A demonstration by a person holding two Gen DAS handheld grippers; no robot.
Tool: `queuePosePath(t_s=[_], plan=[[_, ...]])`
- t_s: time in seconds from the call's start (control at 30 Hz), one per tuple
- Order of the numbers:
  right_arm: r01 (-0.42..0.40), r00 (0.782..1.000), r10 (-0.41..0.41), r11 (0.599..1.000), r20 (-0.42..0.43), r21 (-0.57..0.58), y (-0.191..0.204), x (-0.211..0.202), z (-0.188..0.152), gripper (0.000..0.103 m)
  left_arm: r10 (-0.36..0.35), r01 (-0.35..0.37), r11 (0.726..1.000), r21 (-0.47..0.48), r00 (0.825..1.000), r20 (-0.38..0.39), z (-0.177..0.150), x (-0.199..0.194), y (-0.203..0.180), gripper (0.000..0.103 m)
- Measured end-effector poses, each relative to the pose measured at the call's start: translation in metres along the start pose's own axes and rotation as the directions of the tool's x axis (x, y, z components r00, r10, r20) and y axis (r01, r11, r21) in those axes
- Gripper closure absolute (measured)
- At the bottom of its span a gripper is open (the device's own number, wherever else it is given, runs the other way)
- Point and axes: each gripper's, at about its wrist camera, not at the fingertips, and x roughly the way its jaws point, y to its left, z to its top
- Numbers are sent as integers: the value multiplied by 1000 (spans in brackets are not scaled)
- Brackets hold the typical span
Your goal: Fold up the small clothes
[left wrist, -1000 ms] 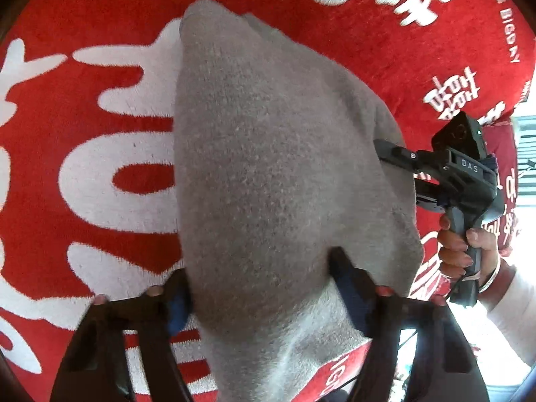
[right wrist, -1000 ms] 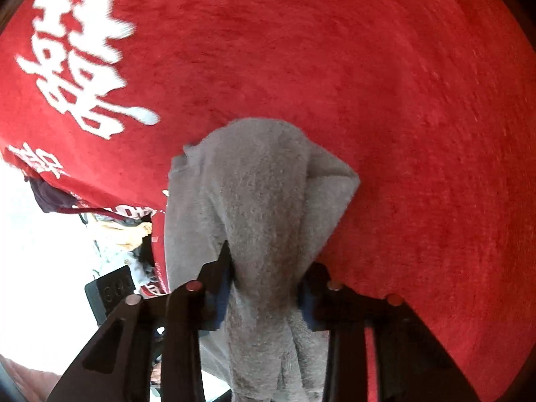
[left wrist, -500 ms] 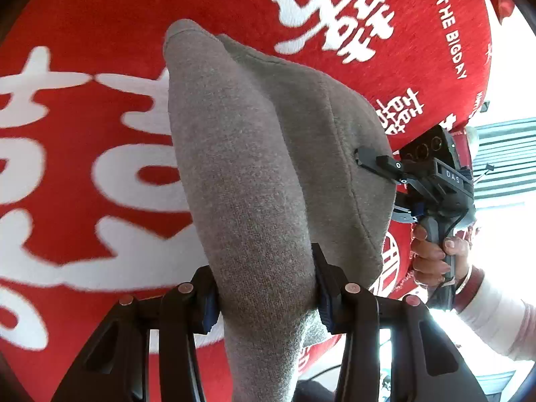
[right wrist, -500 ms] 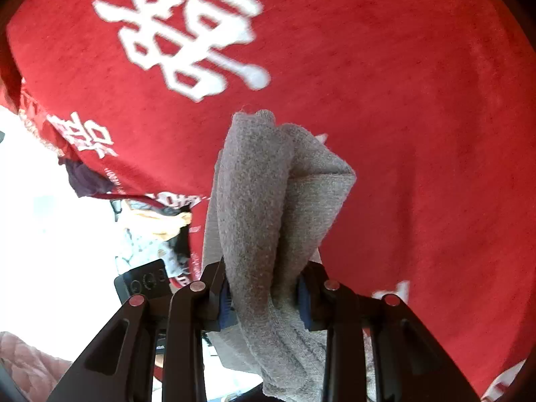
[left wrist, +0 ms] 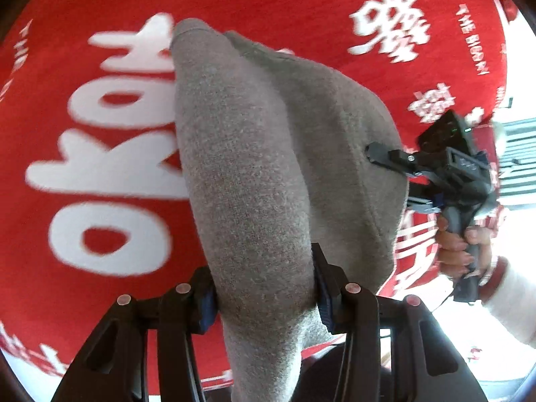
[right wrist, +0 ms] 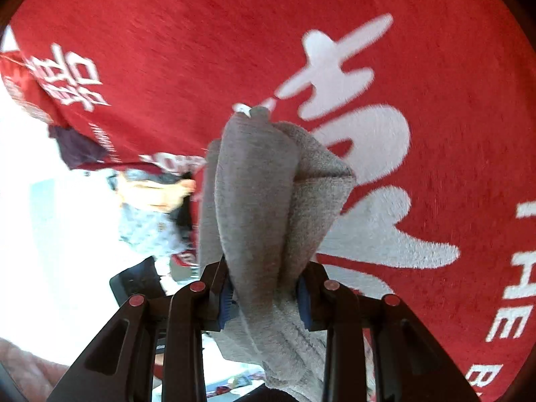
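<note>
**Grey knit: soft, light, limp**

Grey fuzzy knit garment hangs above the red printed cloth, bunched in both claws. Left claw and right claw each clamp a gathered fold. Sags freely; take hems or corners.

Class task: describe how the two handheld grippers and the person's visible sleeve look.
Left gripper: black skeletal fingers, blue pads, red round studs. Right gripper: the same build; seen from the left wrist view, a black pistol-grip body with small green lights. The sleeve is white with a red cuff.
</note>
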Motion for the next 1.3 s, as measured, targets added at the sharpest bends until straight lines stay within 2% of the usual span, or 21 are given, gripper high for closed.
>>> queuePosePath(t_s=[0.03, 0.07, 0.13, 0.2, 0.27, 0.33, 0.43, 0.57, 0.6, 0.63, 0.73, 0.87, 0.93, 0.97, 1.03, 1.13, 1.3], plan=[[73, 997, -73, 997, -7, -6, -2, 8, -1, 69, 32, -32, 999, -8, 999, -9, -3, 3, 7, 54], [131, 991, -131, 991, -7, -17, -6, 9, -2, 68, 67, -67, 998, -15, 998, -13, -5, 5, 11, 48], [267, 964, -266, 963, 23, -41, -8, 6, -2, 59, 121, -121, 992, -34, 993, -4, -11, 4, 19, 44], [347, 938, -346, 938, 38, -29, -8, 1, -2, 52, 122, -121, 991, -61, 992, 14, -15, -3, 25, 41], [389, 920, -388, 921, 48, -25, -7, -9, -6, 48, 162, -160, 985, -67, 986, 38, -19, -10, 26, 39], [404, 914, -402, 914, 55, -35, 0, -16, -12, 48, 196, -192, 979, -66, 978, 64, -22, -15, 25, 39], [377, 926, -375, 925, 45, -46, 6, -25, -28, 49, 237, -230, 970, -78, 967, 91, -25, -23, 23, 39], [326, 945, -327, 945, -19, -21, 15, -4, -56, 62, 258, -251, 964, -85, 961, 98, -28, -17, 20, 39], [323, 946, -323, 946, -30, -15, 14, 2, -61, 72, 262, -255, 964, -81, 960, 100, -30, -19, 20, 39], [332, 943, -332, 943, -33, -18, 14, 7, -65, 91, 268, -262, 962, -74, 958, 102, -31, -17, 16, 39], [390, 921, -391, 919, 6, -49, 22, 13, -71, 92, 294, -290, 956, -49, 950, 108, -34, -14, 5, 39], [514, 858, -512, 851, 41, -112, 28, 14, -76, 93, 318, -319, 948, -8, 942, 103, -38, 3, -9, 39], [541, 840, -541, 831, 35, -128, 22, 16, -78, 93, 339, -341, 940, 2, 935, 108, -41, 11, -11, 38], [544, 838, -544, 829, 35, -129, 20, 16, -78, 93, 350, -353, 936, 6, 930, 114, -41, 15, -12, 33], [546, 837, -546, 827, 40, -131, 20, 15, -78, 93, 342, -343, 939, -10, 934, 106, -42, 21, -9, 32], [566, 823, -566, 808, 51, -162, 22, 16, -80, 93, 330, -329, 944, -30, 939, 98, -44, 21, -6, 32], [579, 814, -578, 800, 60, -156, 23, 10, -88, 92, 342, -341, 940, -30, 935, 92, -49, 12, -6, 32]])
